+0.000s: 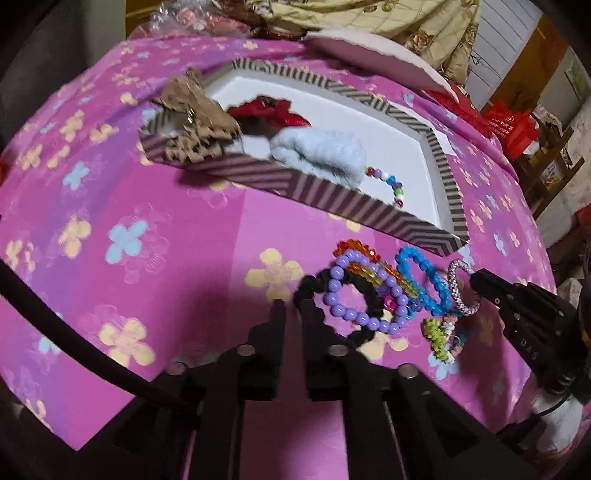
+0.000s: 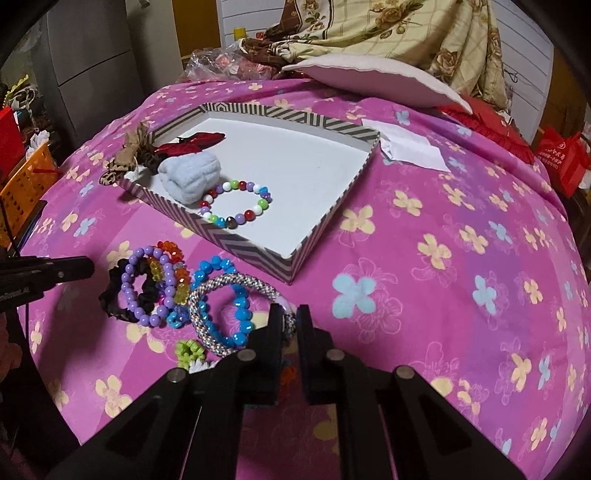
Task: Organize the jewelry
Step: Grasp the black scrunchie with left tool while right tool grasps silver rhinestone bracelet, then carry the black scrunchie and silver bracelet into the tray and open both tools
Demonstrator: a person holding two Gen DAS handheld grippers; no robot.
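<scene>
A striped box (image 2: 258,251) with a white floor lies on the pink flowered cloth. It holds a multicolour bead bracelet (image 2: 236,203), a pale blue fluffy piece (image 2: 192,173) and a red bow (image 2: 192,144). In front of it lies a pile: a purple bead bracelet (image 2: 147,284), a black scrunchie (image 2: 114,295), a blue bead bracelet (image 2: 236,314) and a silver rope bracelet (image 2: 210,299). My right gripper (image 2: 290,317) is shut on the silver rope bracelet (image 1: 460,291). My left gripper (image 1: 291,306) is nearly closed and empty, its tips beside the black scrunchie (image 1: 314,291).
A leopard-print bow (image 2: 122,162) hangs over the box's left corner. A pink pillow (image 2: 369,77) and a floral blanket (image 2: 388,29) lie behind. White paper (image 2: 410,147) lies right of the box. An orange basket (image 2: 26,184) stands at the left.
</scene>
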